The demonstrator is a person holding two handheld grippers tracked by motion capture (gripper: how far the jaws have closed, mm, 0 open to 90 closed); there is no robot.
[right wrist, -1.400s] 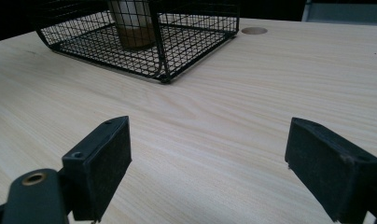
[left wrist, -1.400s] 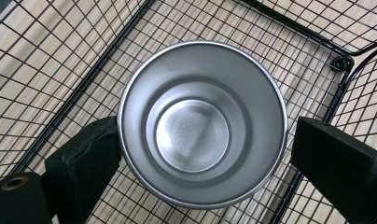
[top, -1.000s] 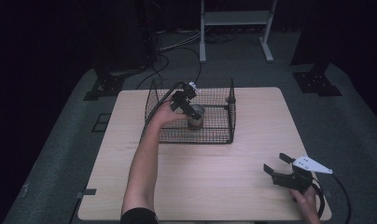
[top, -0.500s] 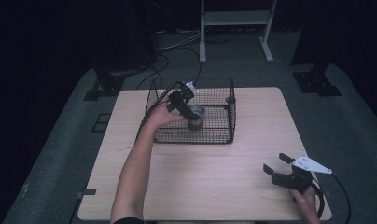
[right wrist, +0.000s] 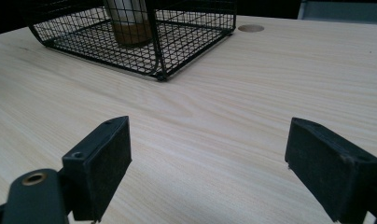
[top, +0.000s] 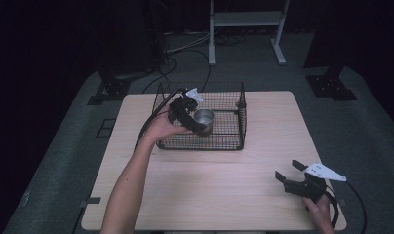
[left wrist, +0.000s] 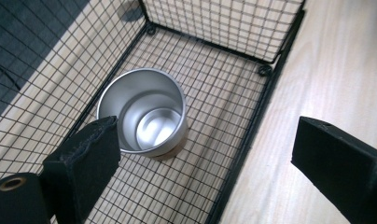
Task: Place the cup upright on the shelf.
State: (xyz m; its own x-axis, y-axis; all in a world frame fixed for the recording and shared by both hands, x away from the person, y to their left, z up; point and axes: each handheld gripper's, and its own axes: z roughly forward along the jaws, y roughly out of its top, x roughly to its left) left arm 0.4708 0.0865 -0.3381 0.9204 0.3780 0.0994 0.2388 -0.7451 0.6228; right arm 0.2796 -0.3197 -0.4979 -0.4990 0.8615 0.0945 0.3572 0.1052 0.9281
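Metal cup [left wrist: 144, 116] stands upright in the wire basket [top: 234, 109], nothing in it.

My left gripper [top: 187, 114] hangs over the cup with its jaws wide apart, holding nothing. I think the cup is light, hard and slippery, so I would pinch its rim. My right gripper [top: 297, 183] waits far off on the table [top: 209, 190], jaws spread too.
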